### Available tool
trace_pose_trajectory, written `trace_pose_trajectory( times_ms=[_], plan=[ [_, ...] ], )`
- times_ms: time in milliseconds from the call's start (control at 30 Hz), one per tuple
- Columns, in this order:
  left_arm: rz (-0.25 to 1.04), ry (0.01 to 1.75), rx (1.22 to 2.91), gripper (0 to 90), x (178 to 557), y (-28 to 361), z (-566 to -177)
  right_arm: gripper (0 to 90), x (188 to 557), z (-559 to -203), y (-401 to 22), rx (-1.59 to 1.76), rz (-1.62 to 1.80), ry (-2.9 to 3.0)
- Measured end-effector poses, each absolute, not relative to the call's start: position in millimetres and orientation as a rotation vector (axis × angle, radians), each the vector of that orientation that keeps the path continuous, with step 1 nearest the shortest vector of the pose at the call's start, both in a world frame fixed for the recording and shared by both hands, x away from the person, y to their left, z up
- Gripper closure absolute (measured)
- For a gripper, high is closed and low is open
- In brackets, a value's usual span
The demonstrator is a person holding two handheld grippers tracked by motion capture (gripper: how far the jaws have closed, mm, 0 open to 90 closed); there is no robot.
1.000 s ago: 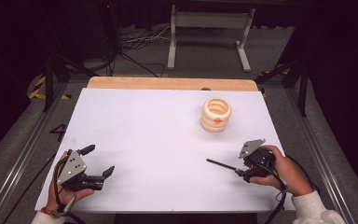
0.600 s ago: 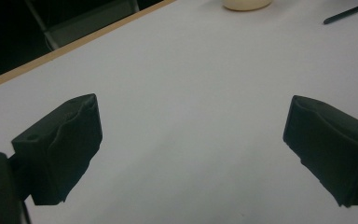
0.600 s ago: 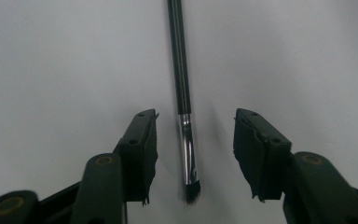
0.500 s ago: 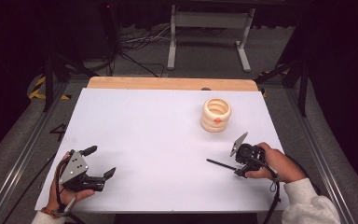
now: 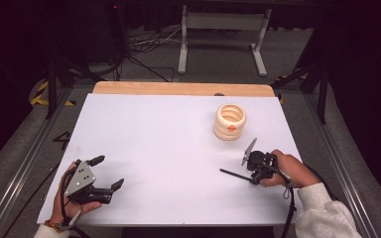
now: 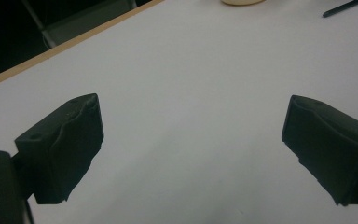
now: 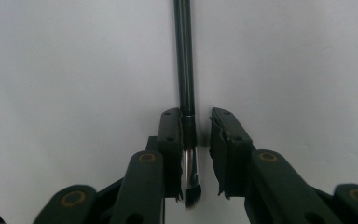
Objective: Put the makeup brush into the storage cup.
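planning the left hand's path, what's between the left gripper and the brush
Nothing: bare white table lies between the left gripper and the brush, seen in the high view.

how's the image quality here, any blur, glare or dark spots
High view: the white table is evenly lit with no glare, while the floor around it falls into deep shadow. Left gripper view: soft, the near fingers blurred. Right gripper view: the brush is fairly sharp, with vignetting at the corners.
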State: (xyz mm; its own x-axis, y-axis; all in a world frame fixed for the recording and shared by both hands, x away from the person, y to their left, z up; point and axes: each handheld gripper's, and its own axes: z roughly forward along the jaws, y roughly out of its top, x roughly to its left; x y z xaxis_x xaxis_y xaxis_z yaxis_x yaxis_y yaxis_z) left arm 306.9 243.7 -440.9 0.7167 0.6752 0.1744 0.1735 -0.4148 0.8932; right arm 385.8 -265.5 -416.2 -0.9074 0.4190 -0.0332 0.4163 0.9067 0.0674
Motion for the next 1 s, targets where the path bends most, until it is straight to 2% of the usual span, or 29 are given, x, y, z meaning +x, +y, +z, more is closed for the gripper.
trace_pose_trajectory(
  times_ms=[200, 1000],
  plan=[
    [0.649, 0.655, 1.969, 6.6, 307.5, 242.4, -442.6, 84.2, 387.0, -416.8, -260.8, 0.646, 0.04, 3.034],
    [0.723, 0.613, 2.025, 7.2, 306.2, 231.6, -443.3, 84.6, 384.8, -401.7, -258.0, 0.601, 0.113, 3.028]
  ],
)
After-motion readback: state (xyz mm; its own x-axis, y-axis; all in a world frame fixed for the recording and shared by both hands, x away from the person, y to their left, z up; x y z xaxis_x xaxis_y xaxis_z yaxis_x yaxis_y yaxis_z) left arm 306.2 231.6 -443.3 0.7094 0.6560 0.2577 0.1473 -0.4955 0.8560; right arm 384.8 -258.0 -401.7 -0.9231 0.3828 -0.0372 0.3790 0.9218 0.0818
